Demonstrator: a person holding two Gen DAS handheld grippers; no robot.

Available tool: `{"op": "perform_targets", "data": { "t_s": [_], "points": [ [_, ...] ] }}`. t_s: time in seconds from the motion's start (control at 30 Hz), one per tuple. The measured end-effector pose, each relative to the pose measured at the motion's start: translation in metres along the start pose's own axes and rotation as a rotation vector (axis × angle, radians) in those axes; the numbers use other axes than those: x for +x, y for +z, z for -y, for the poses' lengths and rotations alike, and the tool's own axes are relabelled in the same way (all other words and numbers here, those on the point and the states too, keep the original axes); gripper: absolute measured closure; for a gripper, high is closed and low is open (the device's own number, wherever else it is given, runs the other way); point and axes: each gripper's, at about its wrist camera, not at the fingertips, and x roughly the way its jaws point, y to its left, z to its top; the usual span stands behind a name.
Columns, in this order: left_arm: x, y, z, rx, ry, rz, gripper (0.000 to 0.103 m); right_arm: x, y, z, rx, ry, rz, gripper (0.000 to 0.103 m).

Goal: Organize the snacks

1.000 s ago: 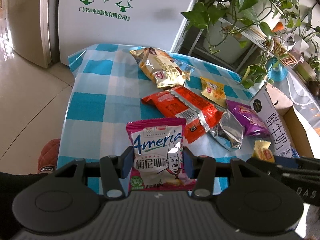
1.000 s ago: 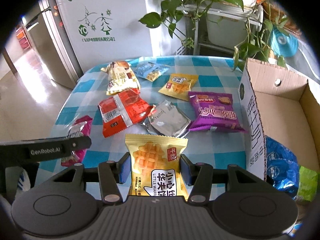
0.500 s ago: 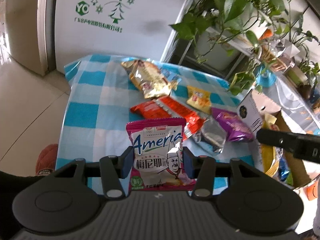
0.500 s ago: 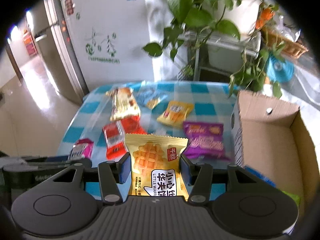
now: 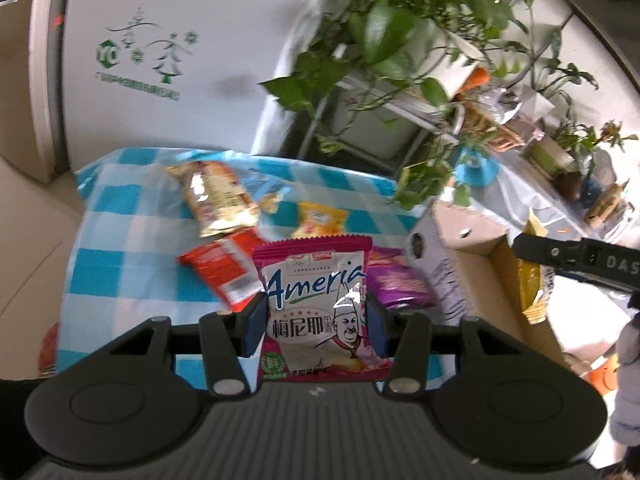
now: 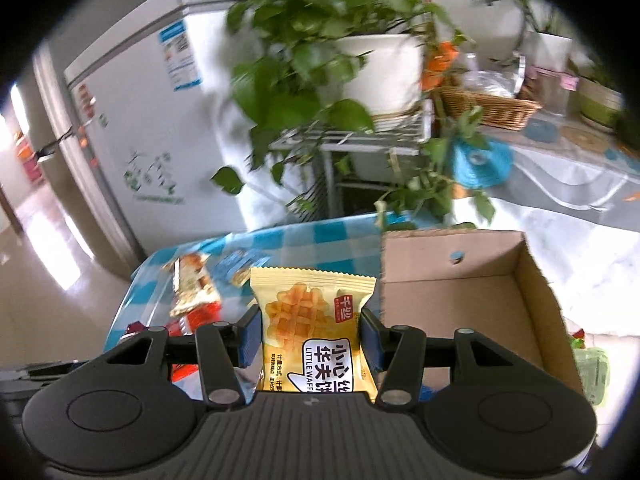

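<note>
My left gripper is shut on a pink and white Ameria snack pack, held up above the blue checked tablecloth. My right gripper is shut on a yellow waffle snack pack, raised beside the open cardboard box. From the left wrist view the right gripper's black body hangs over the box with the yellow pack below it. On the cloth lie a gold pack, a red pack, a small yellow pack and a purple pack.
A white fridge stands behind the table. A metal plant rack with trailing green leaves and a white pot stands beyond the box. Green and blue packs lie right of the box. Tiled floor lies at the left.
Both grippers rose with their packs still clamped. The table and its snacks dropped lower and farther in both views, and the right gripper swung over toward the cardboard box.
</note>
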Motion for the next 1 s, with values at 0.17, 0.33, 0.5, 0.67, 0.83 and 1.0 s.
{"op": "perform_targets", "data": {
  "t_s": [0.17, 0.33, 0.5, 0.67, 0.83, 1.0],
  "points": [
    [0.010, 0.008, 0.033, 0.022, -0.054, -0.009, 0.053, -0.010, 0.006, 0.032, 0.076, -0.043, 0.042, 0.046],
    [0.022, 0.012, 0.064, 0.046, -0.101, -0.025, 0.053, -0.017, 0.010, 0.065, 0.173, -0.100, 0.079, 0.046],
    [0.035, 0.013, 0.094, 0.067, -0.143, -0.046, 0.053, -0.022, 0.011, 0.091, 0.244, -0.139, 0.096, 0.046],
    [0.052, 0.011, 0.117, 0.067, -0.176, -0.069, 0.053, -0.025, 0.011, 0.108, 0.289, -0.164, 0.097, 0.046],
    [0.069, 0.003, 0.141, 0.081, -0.212, -0.104, 0.053, -0.022, 0.008, 0.118, 0.332, -0.189, 0.078, 0.046],
    [0.086, -0.003, 0.164, 0.083, -0.248, -0.139, 0.053, -0.020, 0.007, 0.122, 0.352, -0.195, 0.067, 0.046]
  ]
}}
